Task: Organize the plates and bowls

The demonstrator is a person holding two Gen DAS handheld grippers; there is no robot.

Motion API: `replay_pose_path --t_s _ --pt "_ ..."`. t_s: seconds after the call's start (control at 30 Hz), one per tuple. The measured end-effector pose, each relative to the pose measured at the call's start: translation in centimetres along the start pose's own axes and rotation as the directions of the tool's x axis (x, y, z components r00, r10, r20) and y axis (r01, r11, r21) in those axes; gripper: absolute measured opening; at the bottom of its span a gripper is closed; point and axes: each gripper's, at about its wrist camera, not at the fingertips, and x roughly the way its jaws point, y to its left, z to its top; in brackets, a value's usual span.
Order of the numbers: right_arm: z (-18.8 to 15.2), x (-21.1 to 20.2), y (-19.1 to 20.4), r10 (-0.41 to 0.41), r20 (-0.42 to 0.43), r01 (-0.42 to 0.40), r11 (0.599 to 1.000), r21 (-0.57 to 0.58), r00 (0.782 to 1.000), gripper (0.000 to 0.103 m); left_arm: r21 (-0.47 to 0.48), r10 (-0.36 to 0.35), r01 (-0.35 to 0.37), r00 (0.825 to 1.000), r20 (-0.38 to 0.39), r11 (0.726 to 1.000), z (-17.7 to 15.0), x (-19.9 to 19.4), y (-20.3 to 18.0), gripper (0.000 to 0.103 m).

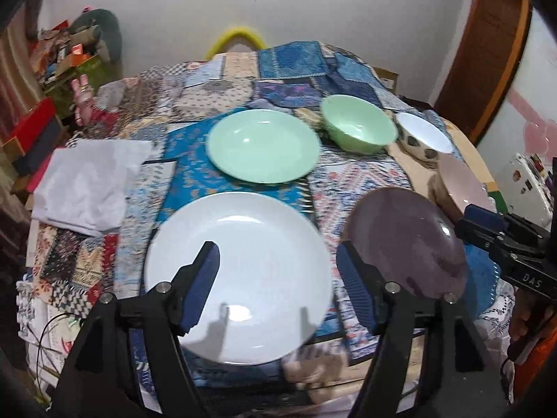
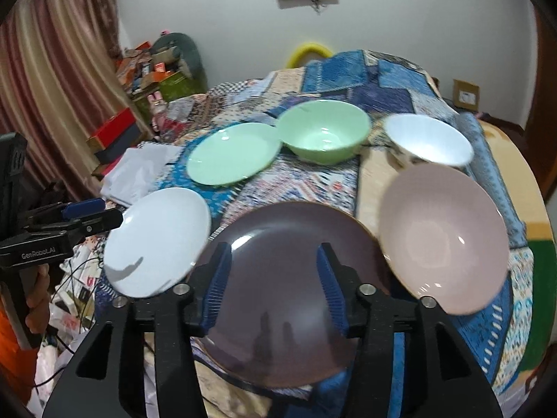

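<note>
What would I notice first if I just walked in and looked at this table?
Probably the big white plate under the open left gripper, and the dark purple plate beside it under the open right gripper. Behind them sit a mint green plate and green bowl, all on a busy patchwork cloth.
</note>
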Motion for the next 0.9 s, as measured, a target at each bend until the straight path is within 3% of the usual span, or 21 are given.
replay_pose_path --t_s 0.47,0.77,0.9 --pt "2.1 6.4 5.0 0.060 -0.102 -0.072 0.990 -0.118 0.993 0.050 -0.156 0.080 -0.097 0.991 -0.110 0.983 -2.8 3.1 8.7 0.070" --pt "2.7 11.0 6.9 0.069 -0.206 -0.103 0.982 -0.157 0.976 0.050 -0.203 0.054 -0.083 0.988 -0.145 0.976 -4.4 4.8 11.4 0.069" --pt "2.8 12.7 7.0 0.076 -0.265 -0.119 0.981 -0.152 0.961 0.050 -0.208 0.027 -0.060 0.987 -0.156 0.976 -4.7 5.4 11.7 0.060"
